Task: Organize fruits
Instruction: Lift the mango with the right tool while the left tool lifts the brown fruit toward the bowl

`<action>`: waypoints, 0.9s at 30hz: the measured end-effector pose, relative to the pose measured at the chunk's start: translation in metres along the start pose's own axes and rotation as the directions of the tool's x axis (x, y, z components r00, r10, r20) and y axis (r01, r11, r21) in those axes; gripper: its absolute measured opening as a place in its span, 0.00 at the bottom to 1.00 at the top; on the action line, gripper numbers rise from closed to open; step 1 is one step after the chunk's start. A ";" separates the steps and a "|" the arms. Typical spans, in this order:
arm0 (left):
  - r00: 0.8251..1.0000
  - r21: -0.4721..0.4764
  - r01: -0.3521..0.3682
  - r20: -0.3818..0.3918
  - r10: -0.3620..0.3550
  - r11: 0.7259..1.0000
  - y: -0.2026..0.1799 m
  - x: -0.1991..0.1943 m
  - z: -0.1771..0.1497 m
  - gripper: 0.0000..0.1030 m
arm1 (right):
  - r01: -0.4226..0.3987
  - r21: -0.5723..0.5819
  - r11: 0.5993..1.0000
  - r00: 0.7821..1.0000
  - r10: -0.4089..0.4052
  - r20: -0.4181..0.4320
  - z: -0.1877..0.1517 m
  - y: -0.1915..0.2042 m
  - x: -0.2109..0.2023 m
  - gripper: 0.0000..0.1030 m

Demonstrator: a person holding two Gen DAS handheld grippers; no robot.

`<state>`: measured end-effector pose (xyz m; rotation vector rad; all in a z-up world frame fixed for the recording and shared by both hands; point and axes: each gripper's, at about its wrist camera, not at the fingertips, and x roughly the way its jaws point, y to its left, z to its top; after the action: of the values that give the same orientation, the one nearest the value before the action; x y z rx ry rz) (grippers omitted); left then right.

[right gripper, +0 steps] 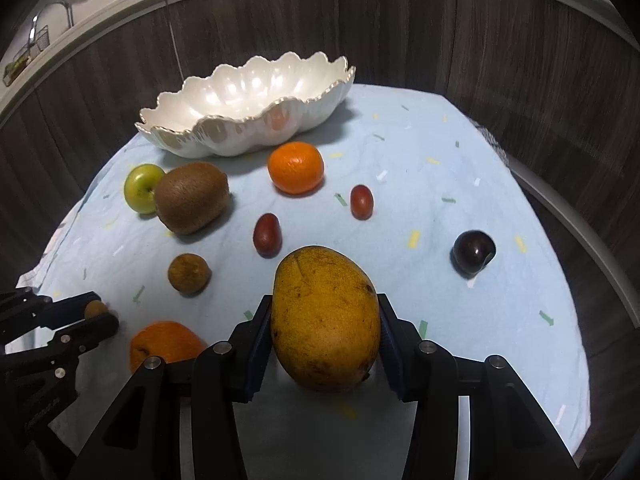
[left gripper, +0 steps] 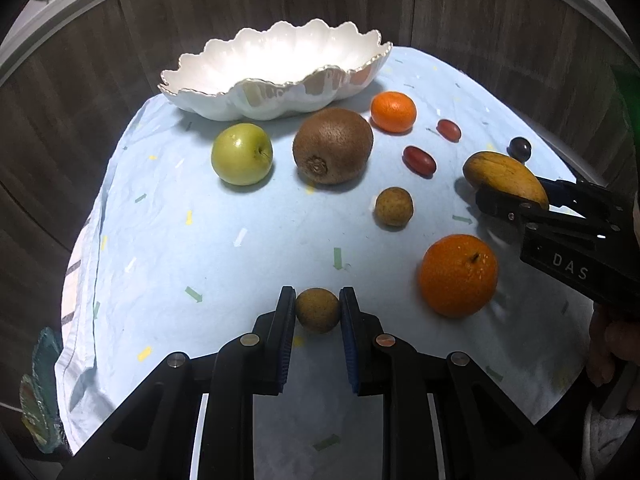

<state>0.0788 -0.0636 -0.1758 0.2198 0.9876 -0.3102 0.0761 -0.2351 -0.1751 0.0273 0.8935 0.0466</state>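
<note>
My left gripper [left gripper: 318, 306] is shut on a small brown longan [left gripper: 318, 311] low over the blue cloth. My right gripper [right gripper: 326, 314] is shut on a yellow mango [right gripper: 325, 320]; it also shows in the left wrist view [left gripper: 505, 179]. A white scalloped bowl [left gripper: 276, 98] stands empty at the back, seen too in the right wrist view [right gripper: 224, 140]. On the cloth lie a green apple [left gripper: 242, 154], a kiwi [left gripper: 333, 145], a mandarin [left gripper: 393, 112], a large orange [left gripper: 458, 275], a second longan [left gripper: 393, 206], two red grapes [left gripper: 419, 160] and a dark plum [right gripper: 474, 252].
The table is covered by a light blue cloth [left gripper: 200, 240] with confetti marks. A dark wood-panel wall [right gripper: 480, 32] curves behind it. The cloth's edges drop off at left and right. A greenish glass dish [left gripper: 40, 400] sits off the left edge.
</note>
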 end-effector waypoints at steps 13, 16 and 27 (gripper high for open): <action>0.997 -0.052 -0.019 0.077 0.023 0.998 0.015 -0.022 0.010 0.22 | -0.009 -0.008 1.000 1.000 0.009 0.019 0.006 0.008 -0.020 0.47; 0.995 -0.067 -0.027 0.092 0.033 0.997 0.021 -0.026 0.010 0.22 | -0.013 -0.013 1.000 1.000 0.014 0.026 0.010 0.012 -0.025 0.47; 0.992 -0.088 -0.033 0.123 0.043 0.996 0.030 -0.041 0.018 0.22 | -0.032 -0.029 0.999 0.998 0.034 0.058 0.027 0.025 -0.043 0.47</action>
<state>0.0820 -0.0345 -0.1302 0.1393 0.8705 -0.2430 0.0694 -0.2129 -0.1236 0.0173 0.8337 0.0884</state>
